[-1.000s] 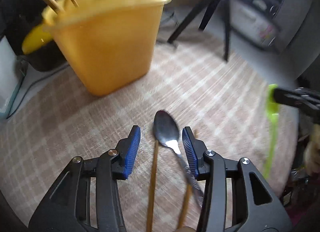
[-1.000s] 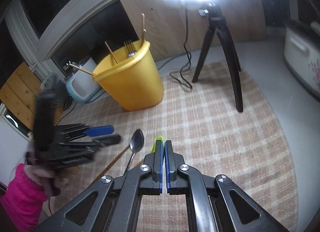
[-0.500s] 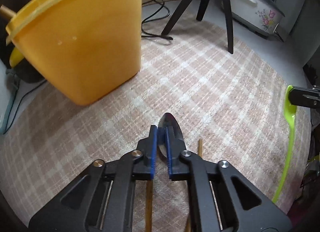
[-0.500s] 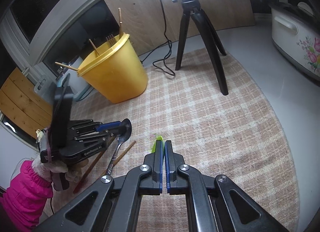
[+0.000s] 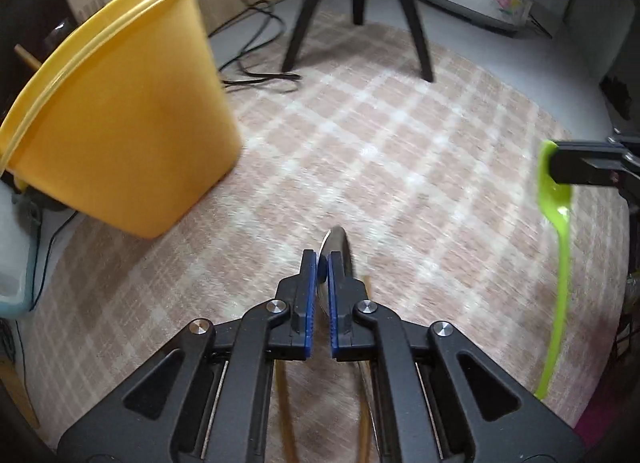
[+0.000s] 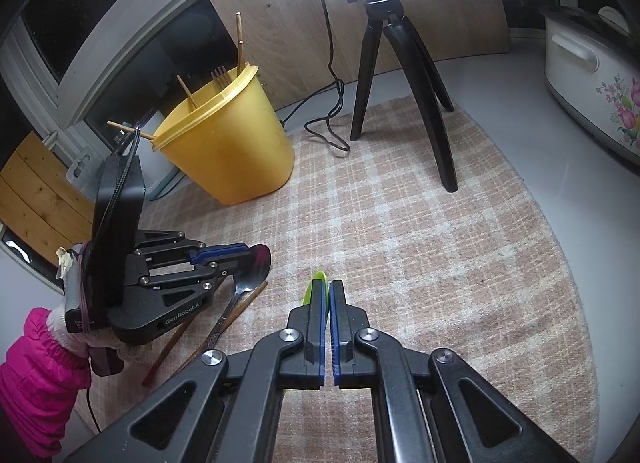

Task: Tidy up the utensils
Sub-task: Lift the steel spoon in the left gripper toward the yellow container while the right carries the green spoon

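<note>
My left gripper [image 5: 322, 259] is shut on the bowl of a metal spoon [image 5: 338, 249] and holds it above the checked mat; the right wrist view shows this gripper [image 6: 240, 257] with the spoon [image 6: 244, 283] hanging down. My right gripper [image 6: 329, 287] is shut on a green plastic spoon [image 6: 314, 283], which also shows at the right of the left wrist view [image 5: 558, 263]. A yellow bucket [image 5: 120, 123] [image 6: 228, 147] stands at the left and holds a fork [image 6: 219, 77] and several chopsticks. Wooden chopsticks [image 6: 200, 331] lie on the mat below the left gripper.
A black tripod [image 6: 400, 75] stands on the round checked mat [image 6: 420, 243] with a black cable [image 6: 328, 119] beside it. A white flowered cooker [image 6: 592, 79] stands at the far right. A pale blue container [image 5: 12, 247] sits behind the bucket.
My left gripper closed on the metal spoon and lifted it off the mat, turning it on edge. The right gripper kept hold of the green spoon and drew back a little.
</note>
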Tool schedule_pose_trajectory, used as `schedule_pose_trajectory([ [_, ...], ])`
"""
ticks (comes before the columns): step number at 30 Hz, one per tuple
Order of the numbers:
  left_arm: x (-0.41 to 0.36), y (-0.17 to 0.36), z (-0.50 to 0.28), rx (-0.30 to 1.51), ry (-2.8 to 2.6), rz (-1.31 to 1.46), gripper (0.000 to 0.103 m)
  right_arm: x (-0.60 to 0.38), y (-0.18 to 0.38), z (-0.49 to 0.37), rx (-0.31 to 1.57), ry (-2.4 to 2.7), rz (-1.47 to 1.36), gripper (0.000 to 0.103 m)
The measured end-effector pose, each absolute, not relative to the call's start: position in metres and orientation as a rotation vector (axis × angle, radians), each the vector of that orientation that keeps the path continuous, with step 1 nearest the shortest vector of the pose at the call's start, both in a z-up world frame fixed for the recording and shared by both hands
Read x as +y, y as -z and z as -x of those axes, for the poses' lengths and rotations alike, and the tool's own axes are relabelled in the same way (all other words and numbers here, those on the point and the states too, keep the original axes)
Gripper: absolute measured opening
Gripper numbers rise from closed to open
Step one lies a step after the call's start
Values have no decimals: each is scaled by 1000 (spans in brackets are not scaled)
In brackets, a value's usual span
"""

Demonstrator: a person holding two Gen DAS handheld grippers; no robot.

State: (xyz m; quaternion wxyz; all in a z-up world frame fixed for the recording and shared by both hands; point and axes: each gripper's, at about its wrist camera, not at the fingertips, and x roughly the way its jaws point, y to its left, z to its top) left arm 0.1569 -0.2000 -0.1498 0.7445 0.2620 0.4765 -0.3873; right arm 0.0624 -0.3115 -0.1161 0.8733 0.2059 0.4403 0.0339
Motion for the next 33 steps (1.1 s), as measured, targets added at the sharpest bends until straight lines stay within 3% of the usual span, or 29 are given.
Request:
schedule_pose_trajectory([
  [16, -212, 165, -145, 1046, 834, -589, 1, -314, 119, -64, 930, -65, -433, 0],
  [33, -114, 42, -158, 836, 831, -247, 1, -292, 60, -54, 781, -76, -348, 0],
])
